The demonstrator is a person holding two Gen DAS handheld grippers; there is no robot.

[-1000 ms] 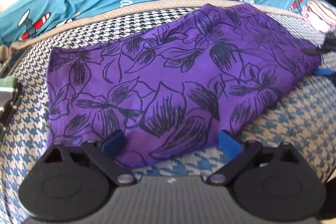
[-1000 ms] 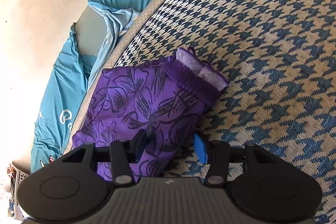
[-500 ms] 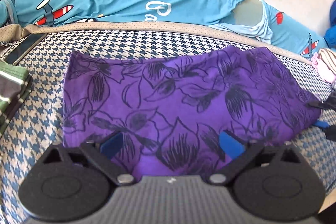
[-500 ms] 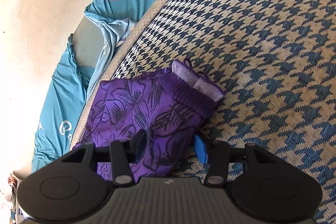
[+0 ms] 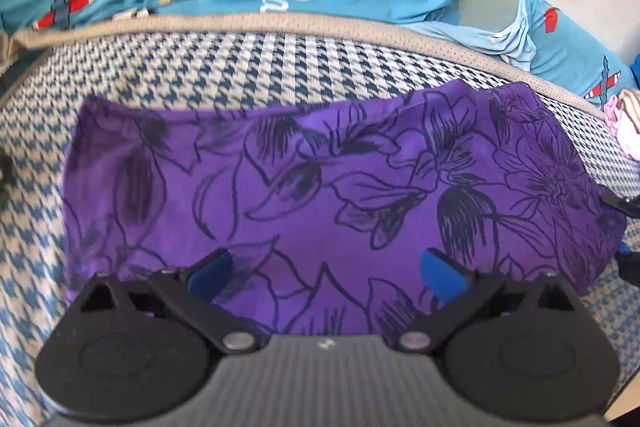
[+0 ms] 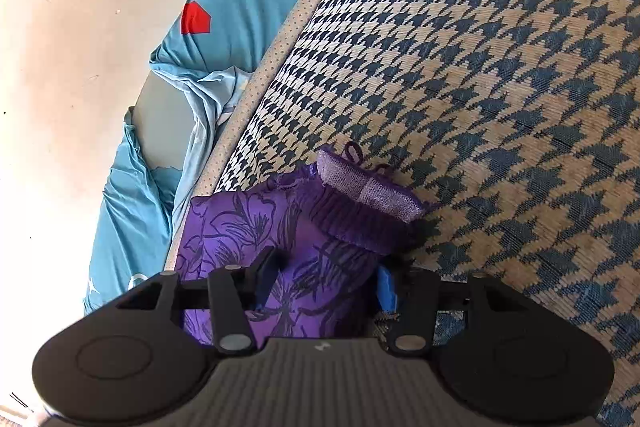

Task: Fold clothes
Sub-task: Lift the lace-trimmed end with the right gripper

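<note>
left gripper (image 5: 326, 269) gapes over purple garment (image 5: 320, 195); right gripper (image 6: 324, 283) clamps its waistband edge

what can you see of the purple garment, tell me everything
The purple garment is thin, soft-looking fabric with black outlined flowers. It lies folded into a long band on the houndstooth mat. One end has a gathered elastic waistband with a paler inner lining and small loops showing. The right gripper straddles that end, fabric bunched between its fingers. The left gripper is spread wide over the near edge.
</note>
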